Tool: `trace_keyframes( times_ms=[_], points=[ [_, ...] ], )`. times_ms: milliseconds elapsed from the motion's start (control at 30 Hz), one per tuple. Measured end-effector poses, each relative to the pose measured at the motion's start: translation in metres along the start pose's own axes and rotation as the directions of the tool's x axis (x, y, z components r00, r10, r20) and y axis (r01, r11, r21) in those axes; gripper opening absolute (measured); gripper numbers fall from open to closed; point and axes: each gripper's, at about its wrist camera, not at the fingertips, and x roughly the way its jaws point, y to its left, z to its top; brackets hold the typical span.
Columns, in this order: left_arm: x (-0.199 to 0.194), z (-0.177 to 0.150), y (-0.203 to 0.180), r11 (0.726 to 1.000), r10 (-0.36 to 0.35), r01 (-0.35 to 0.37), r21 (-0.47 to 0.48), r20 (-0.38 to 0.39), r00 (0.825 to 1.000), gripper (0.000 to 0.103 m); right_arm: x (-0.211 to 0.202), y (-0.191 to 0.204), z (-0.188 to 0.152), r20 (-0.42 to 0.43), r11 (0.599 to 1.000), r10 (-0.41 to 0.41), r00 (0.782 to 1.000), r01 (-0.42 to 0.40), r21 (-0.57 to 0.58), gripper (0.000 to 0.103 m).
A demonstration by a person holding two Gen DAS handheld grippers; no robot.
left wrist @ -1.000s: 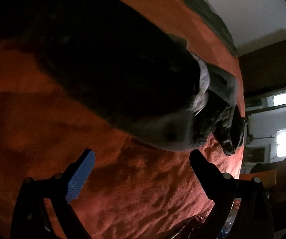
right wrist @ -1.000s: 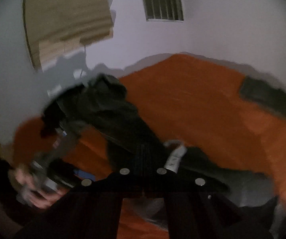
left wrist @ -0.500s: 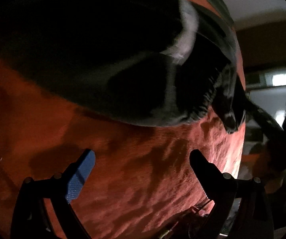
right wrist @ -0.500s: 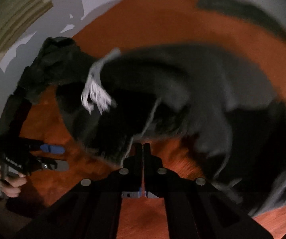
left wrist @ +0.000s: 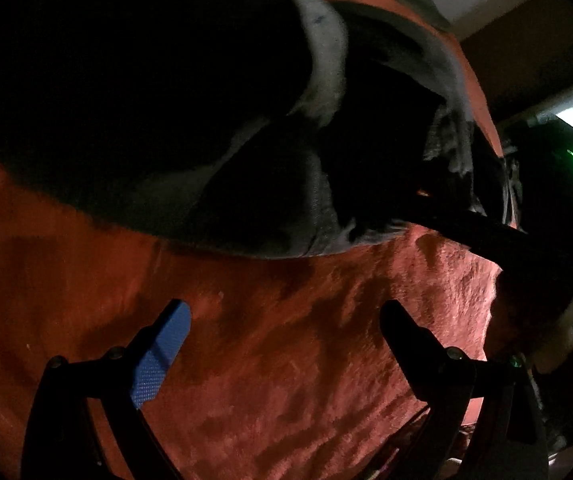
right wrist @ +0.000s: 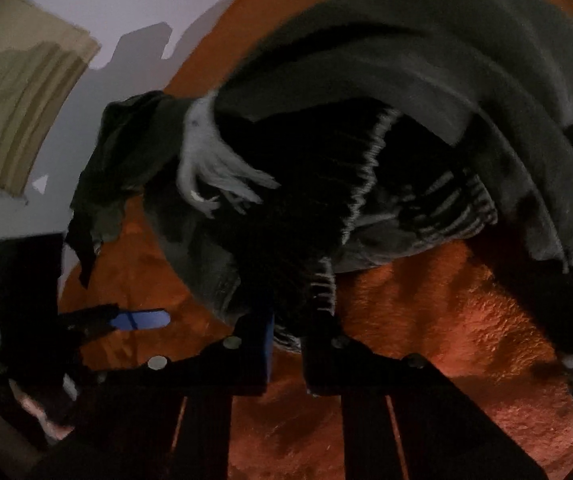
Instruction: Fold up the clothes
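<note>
Clothes, one dark heap (how many garments I could not tell), lay on an orange blanket. Left claw hung released, empty, nearer. Right claw was opening, dark fabric edge between its jaws.

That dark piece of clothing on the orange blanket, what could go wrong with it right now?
The right gripper is opening with the dark garment's ribbed edge between its fingers; the cloth could snag as it withdraws. The garment lies bunched on the orange blanket, so the fold may come out crooked.
</note>
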Motion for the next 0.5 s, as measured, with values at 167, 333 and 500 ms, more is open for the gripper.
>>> trace_keyframes(
  times_ms=[167,333,500],
  points=[
    [-0.008,0.006,0.013,1.0,0.007,-0.007,-0.03,0.017,1.0,0.096,-0.028,0.036,-0.001,0.047,0.989,-0.055,0.997,0.06,-0.133,0.01],
    [-0.019,0.009,0.015,1.0,0.004,-0.003,-0.026,0.044,0.999,0.096,-0.032,0.048,-0.01,0.04,0.992,-0.052,0.998,0.056,-0.113,0.01],
    [-0.029,0.001,0.027,0.999,-0.003,0.005,-0.047,0.045,0.999,0.096,-0.037,0.057,-0.02,0.009,0.995,-0.012,1.0,0.012,-0.1,0.009]
  ],
)
